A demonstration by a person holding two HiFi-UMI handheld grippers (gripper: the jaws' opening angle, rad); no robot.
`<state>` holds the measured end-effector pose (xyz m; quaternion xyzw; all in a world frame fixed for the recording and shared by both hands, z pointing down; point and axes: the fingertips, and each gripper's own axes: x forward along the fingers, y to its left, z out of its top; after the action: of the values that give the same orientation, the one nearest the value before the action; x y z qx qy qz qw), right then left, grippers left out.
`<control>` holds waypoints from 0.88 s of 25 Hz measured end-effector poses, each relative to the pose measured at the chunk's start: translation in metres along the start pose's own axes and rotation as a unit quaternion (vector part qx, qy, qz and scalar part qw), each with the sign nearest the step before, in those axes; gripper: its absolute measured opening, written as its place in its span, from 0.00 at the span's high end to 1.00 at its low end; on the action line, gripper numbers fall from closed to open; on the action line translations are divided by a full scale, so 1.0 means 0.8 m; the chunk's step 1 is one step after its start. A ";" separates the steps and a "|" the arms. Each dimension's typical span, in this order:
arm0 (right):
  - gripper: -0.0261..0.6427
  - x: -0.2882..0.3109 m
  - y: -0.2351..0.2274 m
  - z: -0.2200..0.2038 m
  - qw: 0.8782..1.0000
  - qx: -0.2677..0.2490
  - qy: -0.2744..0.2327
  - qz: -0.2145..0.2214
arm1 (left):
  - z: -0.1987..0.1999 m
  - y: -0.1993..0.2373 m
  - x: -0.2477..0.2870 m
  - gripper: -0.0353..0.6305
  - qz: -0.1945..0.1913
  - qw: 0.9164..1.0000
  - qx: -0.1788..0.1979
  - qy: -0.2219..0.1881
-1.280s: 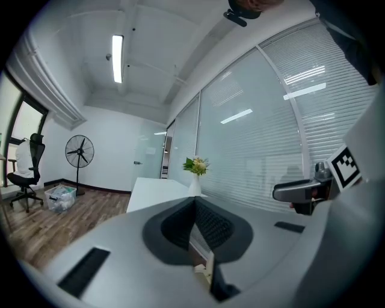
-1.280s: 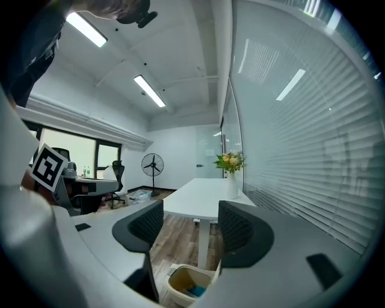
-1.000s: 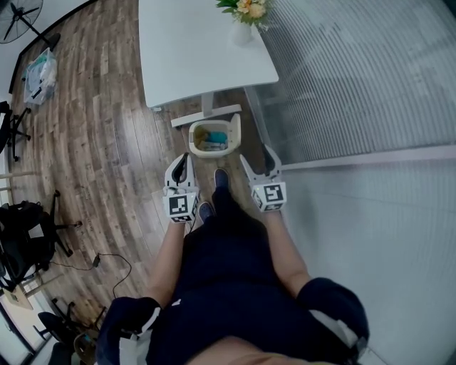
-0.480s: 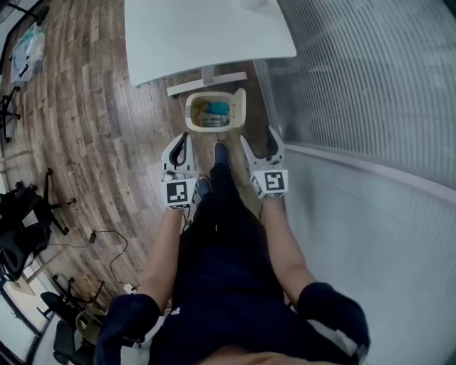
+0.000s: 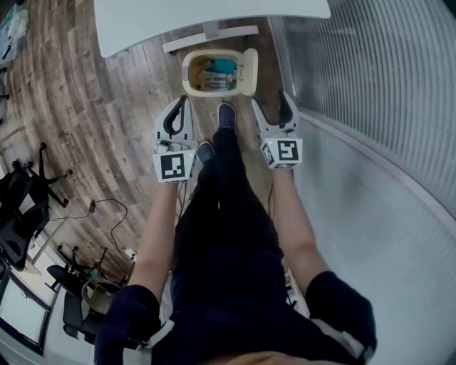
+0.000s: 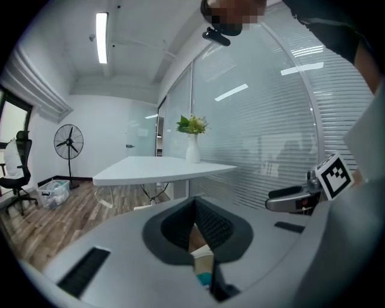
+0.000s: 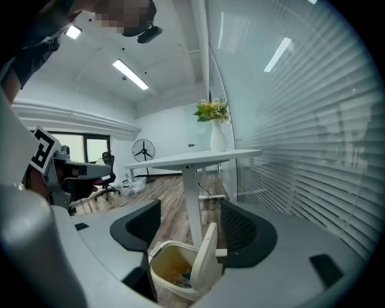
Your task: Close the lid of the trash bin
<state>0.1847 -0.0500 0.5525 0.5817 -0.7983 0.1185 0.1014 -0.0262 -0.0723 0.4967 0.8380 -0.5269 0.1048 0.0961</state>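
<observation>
Standing upright, the lid (image 5: pixel 249 71) leaves the trash bin (image 5: pixel 187 73) open beside the table (image 5: pixel 142 21). The right hand-held gripper (image 5: pixel 271 108) hovers with jaws apart, seemingly to push it down. The left hand-held gripper (image 5: pixel 178 107) waits, jaws together.

No readable text, apparently none anywhere

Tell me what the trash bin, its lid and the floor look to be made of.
Trash bin: cream plastic, likely; smooth moulded walls with a dull sheen. Lid: the same cream plastic, standing open. Floor: wood or wood-look laminate; brown grained planks, slightly glossy.
</observation>
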 end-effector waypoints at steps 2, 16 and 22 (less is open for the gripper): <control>0.53 0.006 -0.006 -0.013 1.000 0.007 0.005 -0.002 | -0.016 0.012 0.009 0.94 0.010 1.000 0.000 0.018; 0.53 0.096 -0.007 -0.109 0.999 0.013 0.035 0.038 | -0.105 0.026 0.092 0.94 0.012 0.999 0.012 0.049; 0.53 0.106 -0.024 -0.134 0.998 0.034 0.044 0.020 | -0.133 0.032 0.104 0.94 0.013 0.999 0.009 0.051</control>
<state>0.1794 -0.0998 0.6810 0.5631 -0.7999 0.1730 0.1147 -0.0220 -0.1262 0.6235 0.8254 -0.5311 0.1533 0.1144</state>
